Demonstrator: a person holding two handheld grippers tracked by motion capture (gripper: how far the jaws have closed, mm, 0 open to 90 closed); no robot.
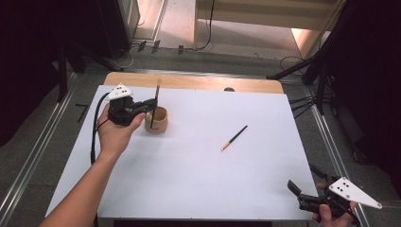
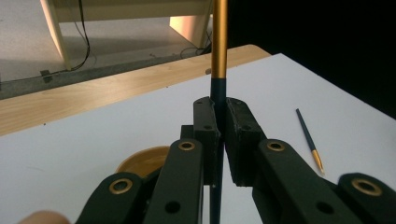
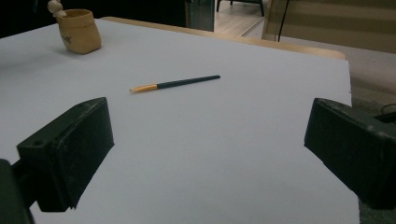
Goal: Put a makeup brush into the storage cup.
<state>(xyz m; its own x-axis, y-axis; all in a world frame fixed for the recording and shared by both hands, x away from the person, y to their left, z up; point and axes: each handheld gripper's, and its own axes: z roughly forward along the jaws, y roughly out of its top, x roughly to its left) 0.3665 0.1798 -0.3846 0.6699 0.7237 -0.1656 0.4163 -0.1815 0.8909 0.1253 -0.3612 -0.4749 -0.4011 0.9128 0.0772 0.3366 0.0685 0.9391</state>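
A wide white sheet [image 1: 198, 161] covers most of the wooden table [image 1: 198, 82], whose bare edge shows along the far side; past it lie grey floor, metal rails and trailing cables, with dark stands at either side. Near the sheet's far left corner sits a small wooden cup [image 1: 156, 120], and the left gripper [image 1: 152, 103] hangs right over it, jaws clamped on a slim pencil [image 1: 155, 101] held upright with its lower end inside the cup's mouth, a pose that looks meant to drop it straight in. From the left gripper view the pads pinch the dark shaft just below its golden section. A second pencil [image 1: 234, 137] lies flat near the sheet's middle, well apart from the cup. The right gripper [image 1: 302, 189] waits at the near right corner, jaws spread wide with nothing between them, probably ready for that one.
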